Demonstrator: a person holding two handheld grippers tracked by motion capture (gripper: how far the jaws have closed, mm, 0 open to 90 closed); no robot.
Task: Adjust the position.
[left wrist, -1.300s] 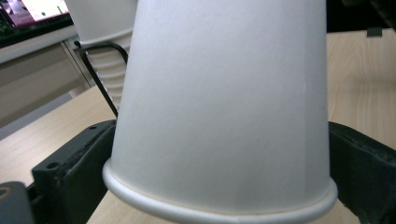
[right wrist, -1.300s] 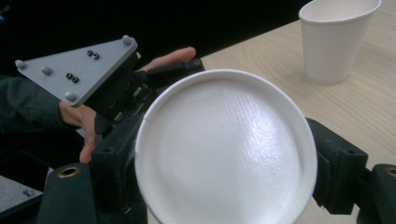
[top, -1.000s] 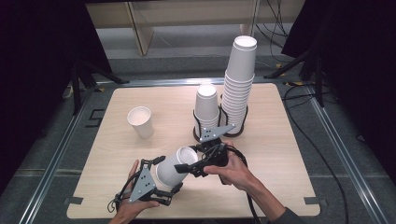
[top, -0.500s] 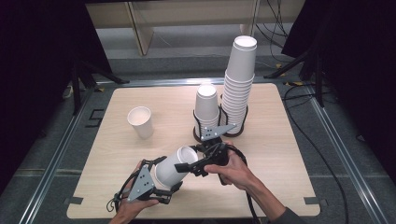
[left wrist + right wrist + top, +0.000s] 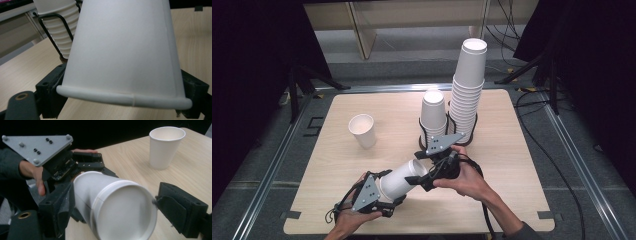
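Dark curtains close in the pale wooden desk (image 5: 492, 165), where a tall stack of paper cups (image 5: 468, 95) stands in a wire holder (image 5: 426, 135) at the far side, a shorter stack (image 5: 433, 112) just beside it. A single upright cup (image 5: 362, 130) stands well to the left of that holder.

Nearer the person than the holder, two nested cups (image 5: 401, 178) lie tilted in the air between both hands. The left gripper (image 5: 384, 192) has just been closing its fingers (image 5: 50, 92) on the narrow end of this pair, and they now pinch it; a second ago they were spread around it. In the left gripper view the white wall of the cups rises between the black fingers, its rolled rim close to the camera.

The right gripper (image 5: 110, 215) faces the closed bottom of the pair, its fingers (image 5: 182, 212) spread on either side and seemingly not pressing.

With the left grip newly firm, the pair looks anchored, so the right fingers can likely close on the outer cup and pull it off.
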